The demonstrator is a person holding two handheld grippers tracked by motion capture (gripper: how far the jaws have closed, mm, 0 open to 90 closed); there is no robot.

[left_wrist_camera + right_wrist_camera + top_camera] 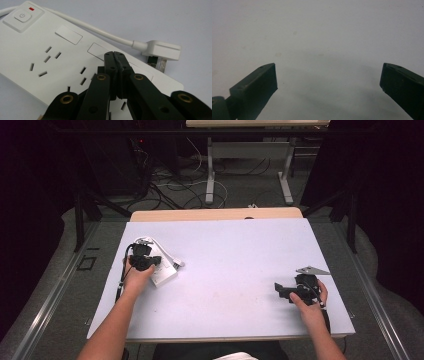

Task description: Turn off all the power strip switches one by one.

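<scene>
A white power strip [37, 50] lies flat on the table at the left, with a power button and a small red light at one end. Its white cable loops round to a white plug [161, 51] lying beside it. My left gripper [115, 53] is shut with nothing between its jaws, its tips low over the strip's top face. In the high view the left gripper [156, 262] is over the strip [164, 276]. My right gripper [278, 290] rests at the table's right side, and its jaws [328, 77] stand wide open over bare tabletop.
The pale tabletop [235, 255] has a wooden strip along its far edge. Beyond it are a desk's metal legs [210, 175] and loose cables [170, 185] on the floor. Dark curtains close off both sides.
</scene>
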